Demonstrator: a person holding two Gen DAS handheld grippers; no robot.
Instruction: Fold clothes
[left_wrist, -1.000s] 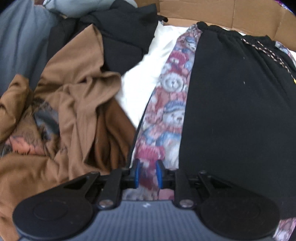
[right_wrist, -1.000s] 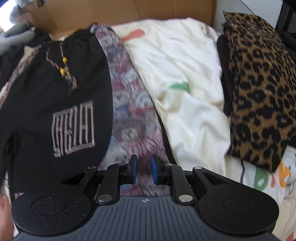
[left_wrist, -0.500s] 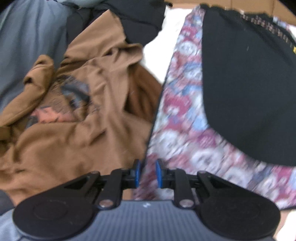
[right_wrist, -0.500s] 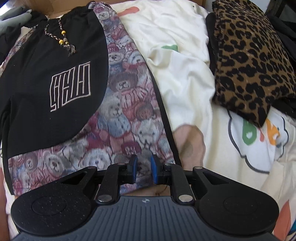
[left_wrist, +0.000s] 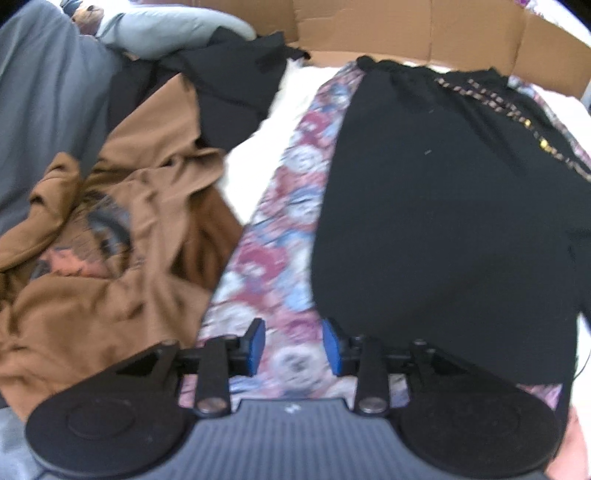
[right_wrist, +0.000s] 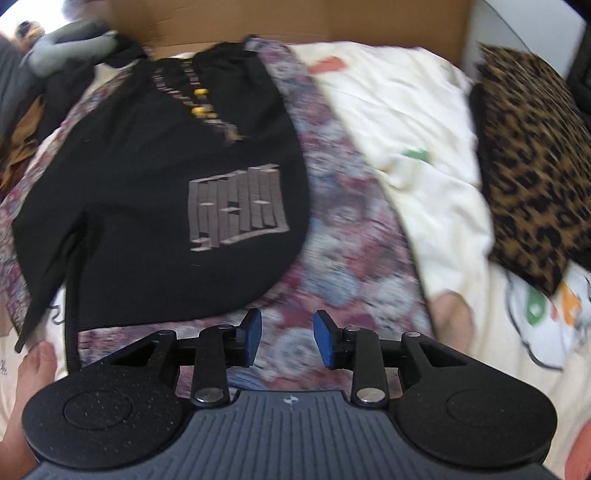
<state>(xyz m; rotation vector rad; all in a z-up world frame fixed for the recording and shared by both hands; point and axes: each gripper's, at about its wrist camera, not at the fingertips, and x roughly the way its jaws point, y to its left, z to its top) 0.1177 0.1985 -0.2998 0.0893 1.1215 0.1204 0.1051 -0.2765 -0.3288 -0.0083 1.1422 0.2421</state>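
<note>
While both grippers, left gripper (left_wrist: 293, 347) and right gripper (right_wrist: 287, 339), hover with jaws apart and empty, the black shorts (right_wrist: 159, 192) lie flat on the teddy-print garment (right_wrist: 343, 236), beside the brown shirt (left_wrist: 122, 236).

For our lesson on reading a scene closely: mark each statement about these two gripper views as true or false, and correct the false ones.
1. The black garment lies on top of the teddy-bear print fabric. True.
2. The left gripper is clamped on the brown shirt. False: it is open, over the print fabric, gripping nothing.
3. The right gripper is open. True.
4. The leopard-print item lies left of the black garment. False: it lies far right, beyond the cream sheet.
5. Cardboard stands behind the clothes. True.
</note>
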